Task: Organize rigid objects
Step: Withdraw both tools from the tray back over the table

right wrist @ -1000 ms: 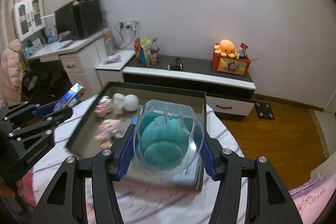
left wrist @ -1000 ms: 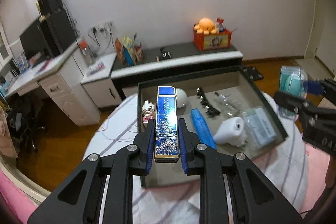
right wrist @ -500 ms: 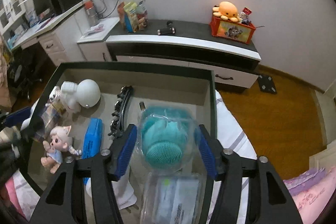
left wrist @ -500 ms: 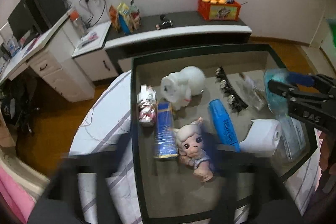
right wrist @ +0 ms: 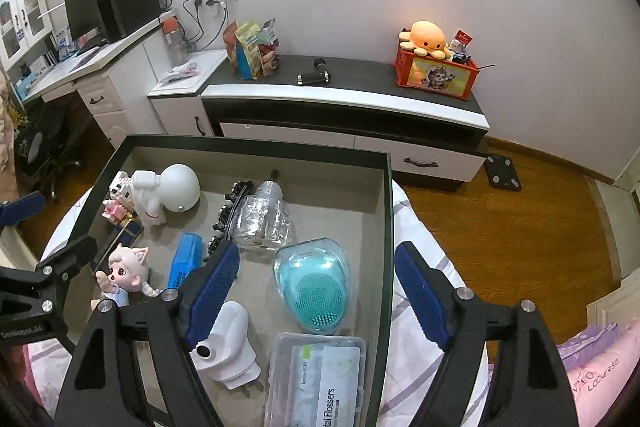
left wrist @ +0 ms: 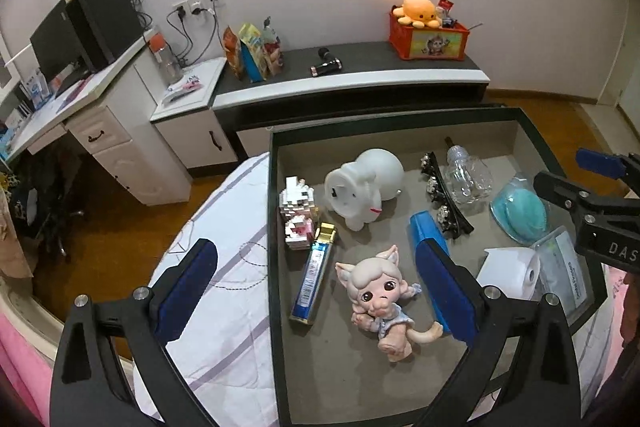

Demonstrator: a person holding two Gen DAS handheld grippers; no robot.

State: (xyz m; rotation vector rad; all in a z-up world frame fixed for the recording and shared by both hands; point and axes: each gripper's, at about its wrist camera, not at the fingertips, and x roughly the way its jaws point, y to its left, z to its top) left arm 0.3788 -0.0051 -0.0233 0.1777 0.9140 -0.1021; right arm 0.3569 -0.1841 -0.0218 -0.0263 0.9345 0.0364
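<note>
Both tools hang over a dark-rimmed tray (left wrist: pixel 276 227) on a striped cloth (left wrist: pixel 236 255). The left tool (left wrist: pixel 316 291) is opening, empty; the glossy blue box (left wrist: pixel 314 281) lies flat below, long axis running away. The right tool (right wrist: pixel 316 291) is opening, empty, above the clear-domed teal brush (right wrist: pixel 314 289). Wood floor (right wrist: pixel 520 219), white wall.

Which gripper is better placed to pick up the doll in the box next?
Probably the left. The doll lies between the spread fingers of the left gripper, whose jaws are opening and hold nothing. The right gripper, also opening, hangs over the teal brush at the far side.
</note>
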